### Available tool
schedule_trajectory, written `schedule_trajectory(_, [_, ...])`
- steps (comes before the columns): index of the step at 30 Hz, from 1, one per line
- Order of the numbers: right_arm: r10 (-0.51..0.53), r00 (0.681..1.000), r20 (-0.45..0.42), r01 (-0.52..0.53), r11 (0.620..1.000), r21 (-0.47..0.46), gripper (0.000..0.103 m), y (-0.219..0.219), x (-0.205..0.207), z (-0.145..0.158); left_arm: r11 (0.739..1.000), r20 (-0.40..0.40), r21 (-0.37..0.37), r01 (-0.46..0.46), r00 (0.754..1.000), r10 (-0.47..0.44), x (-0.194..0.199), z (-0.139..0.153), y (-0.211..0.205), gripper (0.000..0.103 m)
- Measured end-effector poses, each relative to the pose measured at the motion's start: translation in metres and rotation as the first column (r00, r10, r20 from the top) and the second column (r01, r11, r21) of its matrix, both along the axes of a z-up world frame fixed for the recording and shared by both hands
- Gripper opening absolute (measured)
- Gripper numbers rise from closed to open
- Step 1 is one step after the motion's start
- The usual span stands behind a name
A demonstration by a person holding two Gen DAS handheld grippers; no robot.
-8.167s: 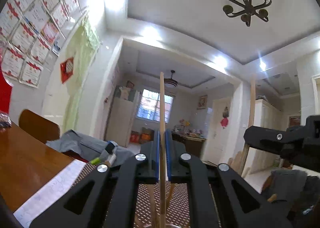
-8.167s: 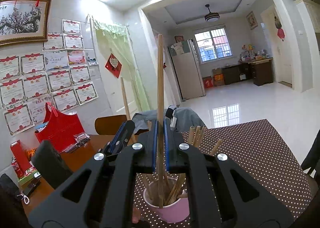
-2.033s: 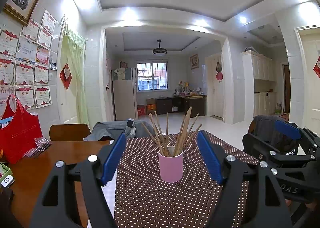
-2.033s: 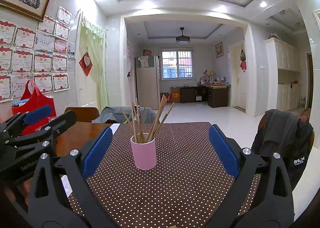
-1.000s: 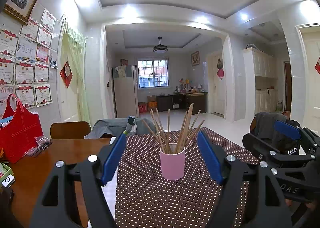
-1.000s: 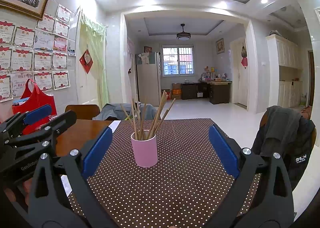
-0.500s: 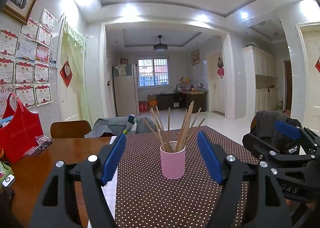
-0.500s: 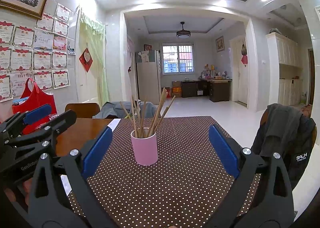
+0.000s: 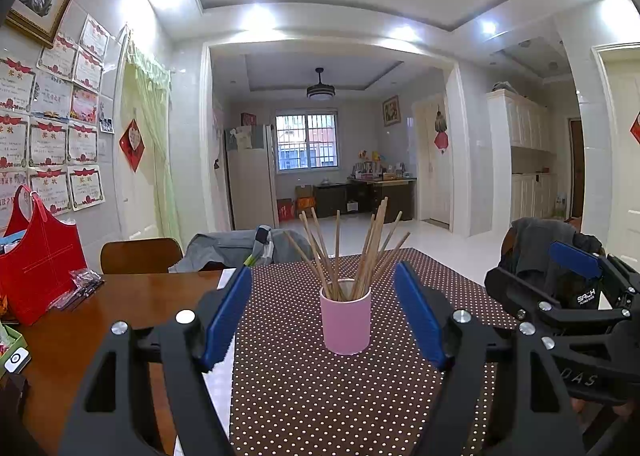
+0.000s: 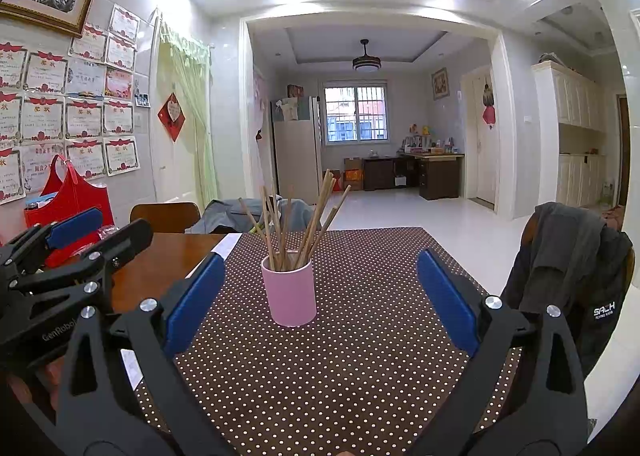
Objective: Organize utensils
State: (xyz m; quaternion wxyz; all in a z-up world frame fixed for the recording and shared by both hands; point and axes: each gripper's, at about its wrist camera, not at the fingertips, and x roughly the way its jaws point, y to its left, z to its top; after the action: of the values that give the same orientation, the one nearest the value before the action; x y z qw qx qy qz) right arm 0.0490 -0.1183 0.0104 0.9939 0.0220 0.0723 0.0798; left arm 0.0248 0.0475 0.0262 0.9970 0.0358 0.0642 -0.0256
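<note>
Both grippers empty: left gripper [image 9: 322, 310] and right gripper [image 10: 318, 302] spread wide. Chopsticks [image 9: 352, 248] sit splayed in the pink cup [image 9: 346, 322] at 12 o'clock; clipping one could topple it

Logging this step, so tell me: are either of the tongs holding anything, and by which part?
Nothing is held. Left tongs and right tongs both gape empty.
</note>
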Motion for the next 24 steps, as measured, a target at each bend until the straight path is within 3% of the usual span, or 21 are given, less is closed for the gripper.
schedule_trajectory(24, [0.0, 1.0, -0.021, 0.0, 1.0, -0.001, 0.095, 0.0005, 0.0036, -0.0011, 1.0, -0.02, 0.001, 0.0, 1.0, 0.0, 0.0023, -0.0056, -0.0009, 0.072])
